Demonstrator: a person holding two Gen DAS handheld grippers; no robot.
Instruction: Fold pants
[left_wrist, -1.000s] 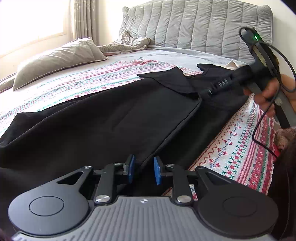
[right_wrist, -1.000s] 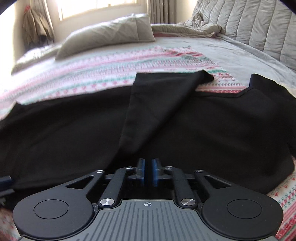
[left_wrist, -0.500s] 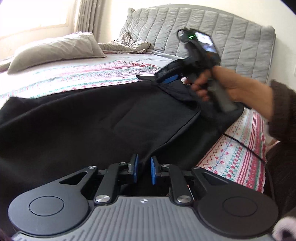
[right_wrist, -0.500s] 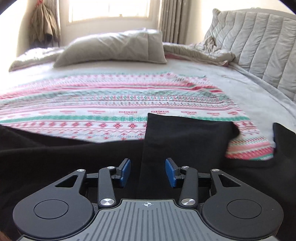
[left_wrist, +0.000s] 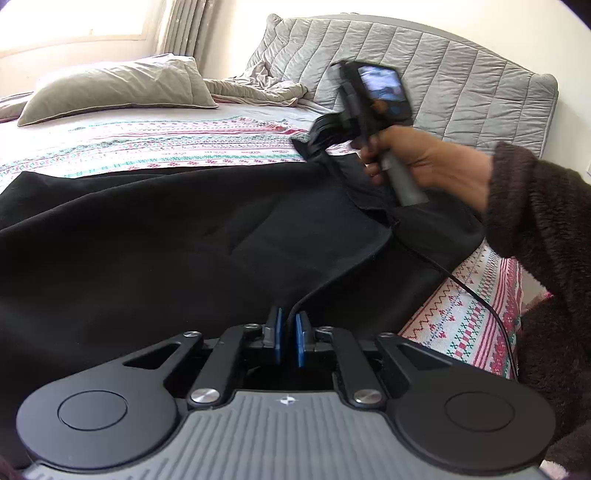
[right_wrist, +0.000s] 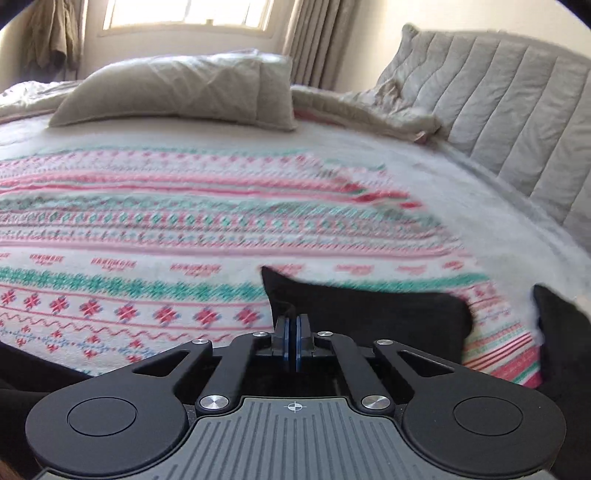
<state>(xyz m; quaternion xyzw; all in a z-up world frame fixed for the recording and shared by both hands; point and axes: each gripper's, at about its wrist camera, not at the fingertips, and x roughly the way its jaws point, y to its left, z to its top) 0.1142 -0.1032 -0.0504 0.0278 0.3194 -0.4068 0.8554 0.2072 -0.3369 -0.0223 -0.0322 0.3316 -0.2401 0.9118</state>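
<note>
Black pants lie spread across the patterned blanket on the bed. My left gripper sits at the pants' near edge, its blue pads nearly together with a fold of black cloth between them. My right gripper is shut on the far corner flap of the pants. It also shows in the left wrist view, held by a hand in a dark fuzzy sleeve at the far edge of the pants.
A grey pillow and a crumpled grey sheet lie at the head of the bed. A quilted grey headboard stands on the right. A cable trails over the blanket's near right edge.
My right gripper opened, reached forward to the far flap of the pants and closed on it. My left gripper's pads narrowed on the near edge.
</note>
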